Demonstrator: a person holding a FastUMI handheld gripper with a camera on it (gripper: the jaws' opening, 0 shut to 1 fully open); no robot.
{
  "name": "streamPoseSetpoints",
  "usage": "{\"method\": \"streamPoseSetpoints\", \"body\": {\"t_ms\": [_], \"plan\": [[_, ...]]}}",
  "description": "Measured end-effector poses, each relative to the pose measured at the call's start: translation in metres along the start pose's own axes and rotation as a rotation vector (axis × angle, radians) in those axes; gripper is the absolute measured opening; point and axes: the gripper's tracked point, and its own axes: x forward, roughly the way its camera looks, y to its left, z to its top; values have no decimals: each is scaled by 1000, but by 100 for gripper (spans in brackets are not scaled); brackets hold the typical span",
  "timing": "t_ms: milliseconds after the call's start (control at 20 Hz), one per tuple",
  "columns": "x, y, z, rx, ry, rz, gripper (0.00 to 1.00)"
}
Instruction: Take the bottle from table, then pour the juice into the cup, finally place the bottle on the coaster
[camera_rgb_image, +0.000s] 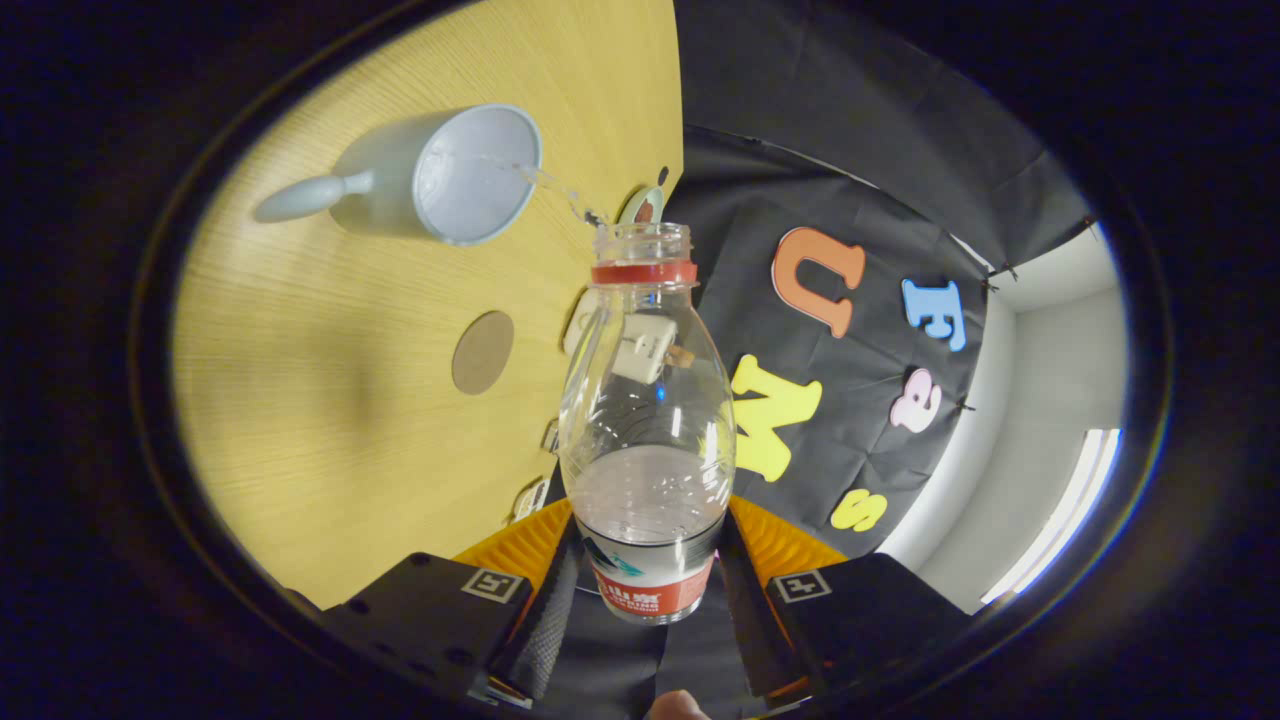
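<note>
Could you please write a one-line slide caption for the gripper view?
Gripper clamps tilted bottle, pouring a thin stream into the cup; coaster waits nearby.

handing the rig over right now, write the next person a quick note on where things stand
Tongs: shut on the bottle, gripping its lower part; it is tilted, mouth toward the cup.
Cup: on the table beyond the bottle, handle pointing away from the bottle.
Coaster: bare, on the table between cup and tongs.
Done: bottle picked up; pouring under way, a thin stream runs from the mouth to the cup.
Left: finish the pour (liquid remains in the bottle), then stand the bottle on the coaster and let go.
</note>
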Motion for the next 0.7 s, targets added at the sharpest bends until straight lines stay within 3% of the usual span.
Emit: {"method": "streamPoseSetpoints", "body": {"t_ms": [700], "plan": [[-1, -16, 6, -62, -4, -19, 76]]}}
